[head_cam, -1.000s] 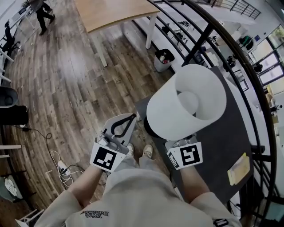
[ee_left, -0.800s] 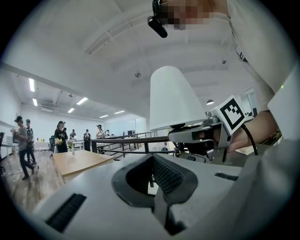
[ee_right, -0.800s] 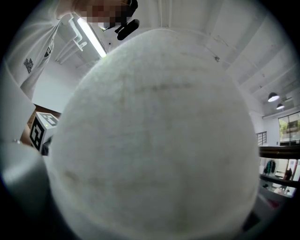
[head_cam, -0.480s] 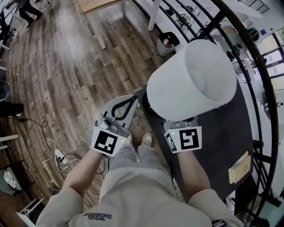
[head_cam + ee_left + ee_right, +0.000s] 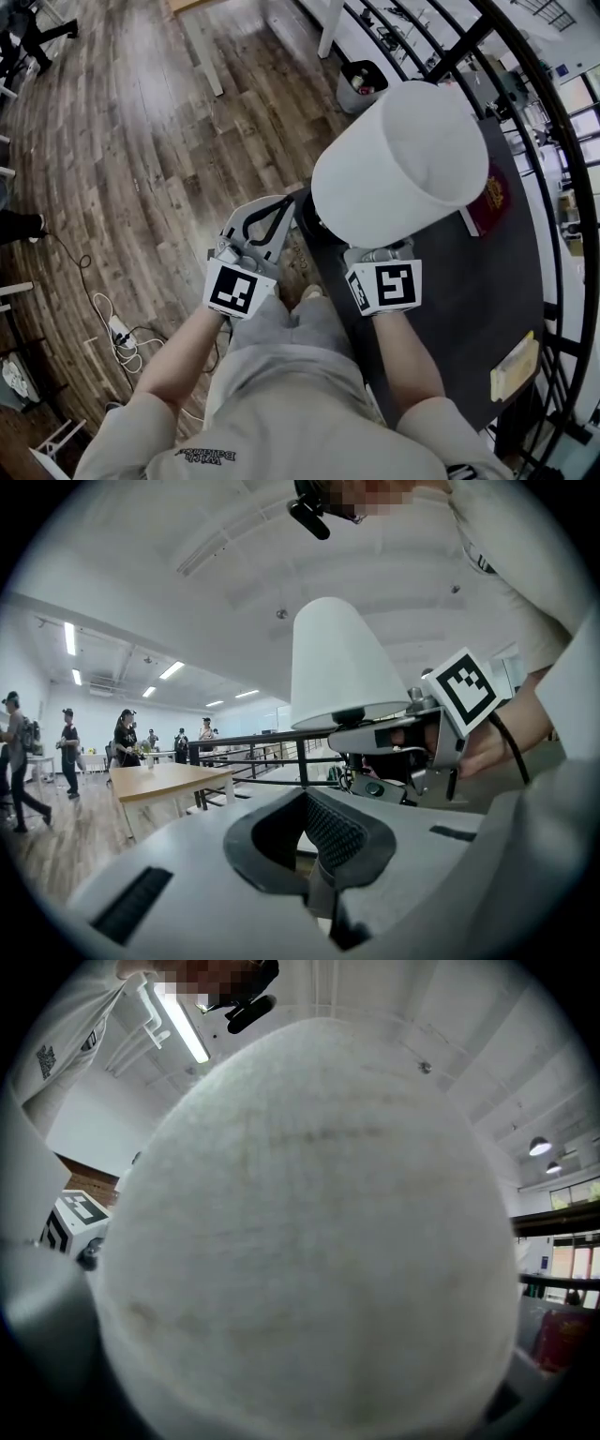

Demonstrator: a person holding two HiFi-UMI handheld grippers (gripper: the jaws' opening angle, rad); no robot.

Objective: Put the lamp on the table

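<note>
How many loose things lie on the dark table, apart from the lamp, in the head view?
2: a red booklet at the far side of the table, beside the lamp, and a yellow packet near the right edge. The lamp may hide more.

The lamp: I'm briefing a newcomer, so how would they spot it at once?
Right of the wooden floor stands a dark table. At its left edge is the lamp: its big white tapered shade dwarfs the flat maroon booklet beside it.

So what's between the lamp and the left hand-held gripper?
Nothing sits in that gap. The head view shows only the dark table's corner and wood floor beneath, between the left hand-held gripper and the lamp.
</note>
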